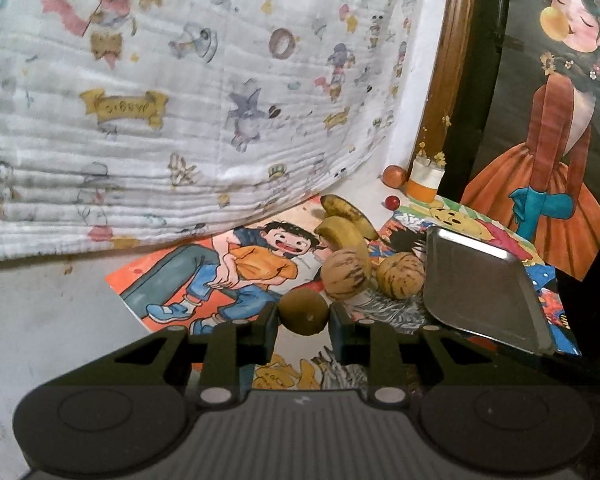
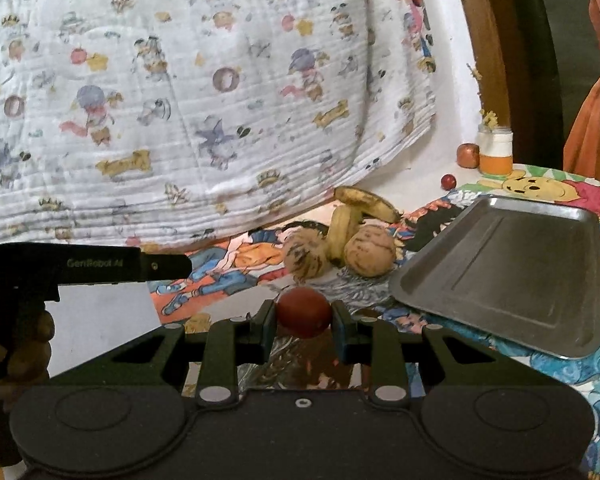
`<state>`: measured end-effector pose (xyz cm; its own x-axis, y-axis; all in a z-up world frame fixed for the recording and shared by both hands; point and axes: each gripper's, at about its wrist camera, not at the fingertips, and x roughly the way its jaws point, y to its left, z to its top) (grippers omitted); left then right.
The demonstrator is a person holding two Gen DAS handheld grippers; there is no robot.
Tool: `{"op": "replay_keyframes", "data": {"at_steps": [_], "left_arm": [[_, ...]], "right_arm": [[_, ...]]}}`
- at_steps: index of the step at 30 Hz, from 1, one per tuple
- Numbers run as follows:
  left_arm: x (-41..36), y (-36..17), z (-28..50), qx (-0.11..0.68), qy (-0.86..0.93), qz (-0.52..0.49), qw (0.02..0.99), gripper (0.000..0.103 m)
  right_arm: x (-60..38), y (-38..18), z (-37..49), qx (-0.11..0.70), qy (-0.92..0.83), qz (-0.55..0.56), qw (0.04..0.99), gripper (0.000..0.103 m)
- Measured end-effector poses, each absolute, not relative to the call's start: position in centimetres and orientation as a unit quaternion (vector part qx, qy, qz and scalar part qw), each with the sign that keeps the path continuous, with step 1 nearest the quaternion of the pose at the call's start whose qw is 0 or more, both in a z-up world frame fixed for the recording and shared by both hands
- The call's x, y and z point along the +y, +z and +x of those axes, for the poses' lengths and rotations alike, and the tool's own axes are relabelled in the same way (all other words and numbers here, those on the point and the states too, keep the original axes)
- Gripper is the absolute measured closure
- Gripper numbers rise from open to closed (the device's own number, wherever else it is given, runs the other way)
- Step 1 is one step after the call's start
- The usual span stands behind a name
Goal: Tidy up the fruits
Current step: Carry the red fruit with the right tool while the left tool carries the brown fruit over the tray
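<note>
Fruits being sorted: nearest, the left tool (image 1: 303, 316) is gripping an olive-brown fruit (image 1: 302, 312), and the right tool (image 2: 303, 318) is gripping a red fruit (image 2: 303, 312), both lifted above the tabletop (image 1: 40, 320). Beyond, two speckled round fruits (image 2: 370, 250) and bananas (image 2: 364, 200) are lying together mid-tabletop, just beside the empty metal tray (image 2: 500, 276) toward the right edge. Step in hand: carrying. The next move is probably calling for lowering each fruit into the tray, then releasing.

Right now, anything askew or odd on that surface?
The metal tray sits skewed, empty and overhanging the picture mats, not square to them. The bananas are heavily browned. Each hand-held gripper holds a fruit: left a kiwi, right a red one.
</note>
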<state>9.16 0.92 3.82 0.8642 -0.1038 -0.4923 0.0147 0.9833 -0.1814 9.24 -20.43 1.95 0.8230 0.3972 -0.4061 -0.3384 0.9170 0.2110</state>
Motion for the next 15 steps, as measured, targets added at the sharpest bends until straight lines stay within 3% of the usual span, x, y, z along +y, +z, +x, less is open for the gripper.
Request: {"op": "replay_keyframes", "data": {"at_steps": [15], "left_arm": [[-1.4,5.6,11.0,0.249,-0.075,-0.086,0.962,0.073]], "right_arm": [[-25.2,4.4,9.5,0.206,0.152,0.090,0.963,0.072]]}}
